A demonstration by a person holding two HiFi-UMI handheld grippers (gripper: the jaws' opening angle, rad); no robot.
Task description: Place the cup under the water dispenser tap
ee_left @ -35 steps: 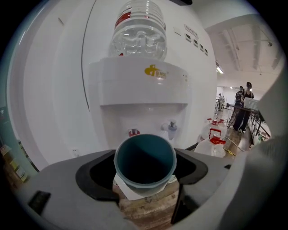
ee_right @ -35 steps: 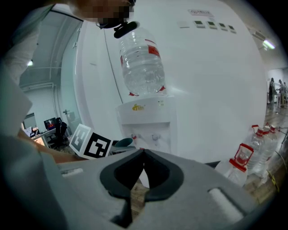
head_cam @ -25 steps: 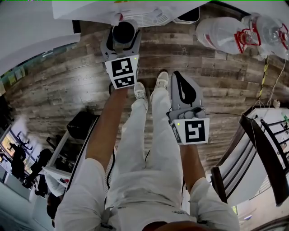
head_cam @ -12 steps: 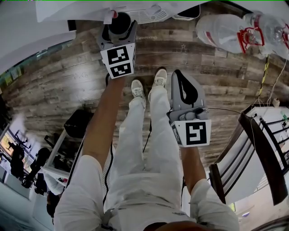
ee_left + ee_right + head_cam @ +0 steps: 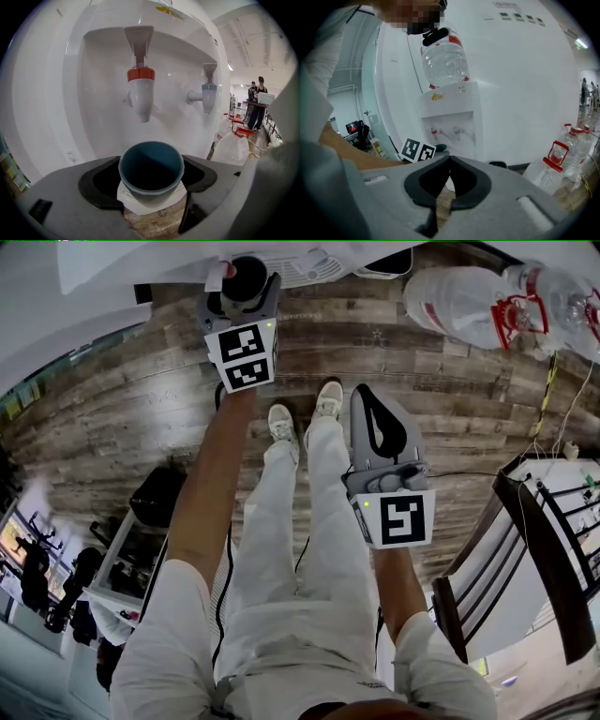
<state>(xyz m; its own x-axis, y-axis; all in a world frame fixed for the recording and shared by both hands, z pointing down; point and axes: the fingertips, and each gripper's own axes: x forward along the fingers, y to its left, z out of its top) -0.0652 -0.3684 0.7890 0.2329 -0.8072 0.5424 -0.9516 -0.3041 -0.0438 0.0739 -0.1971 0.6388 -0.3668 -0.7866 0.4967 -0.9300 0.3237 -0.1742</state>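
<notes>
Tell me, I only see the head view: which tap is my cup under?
Observer: The left gripper view shows the cup below the red-collared tap. The blue tap is off to its right.
Operator: Is there water in it?
Observer: No. The inside looks empty, and nothing runs from the tap.
Operator: Is my other hand holding something?
Observer: No. The right gripper has its jaws shut on nothing and sits well back from the dispenser.
</notes>
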